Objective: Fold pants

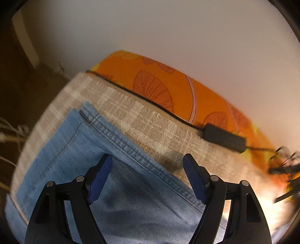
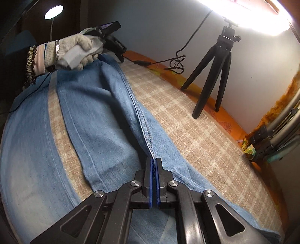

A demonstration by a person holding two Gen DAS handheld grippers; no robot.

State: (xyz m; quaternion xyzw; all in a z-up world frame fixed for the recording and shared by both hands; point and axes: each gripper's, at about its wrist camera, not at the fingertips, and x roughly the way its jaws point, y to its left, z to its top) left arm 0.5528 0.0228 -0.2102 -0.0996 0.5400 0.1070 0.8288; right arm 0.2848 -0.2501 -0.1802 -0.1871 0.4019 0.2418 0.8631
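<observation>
Right claw [image 2: 154, 162] clamped tight on the raised seam fold of the pants [image 2: 105, 105], which lie spread over the checked cloth [image 2: 187, 116] on the desk. Left claw [image 1: 147, 165] wide open above the hem end, nothing gripped. Gloved hand [image 2: 82, 50] at 11 o'clock, tripod [image 2: 215, 75] at 2.

We see a plain pale wall [image 2: 150, 33] behind the surface [image 2: 196, 135], which wears a beige checked cloth over an orange leaf-print cover [image 1: 168, 82]. A black tripod [image 2: 219, 69] stands there under a glaring light [image 2: 253, 16].
</observation>
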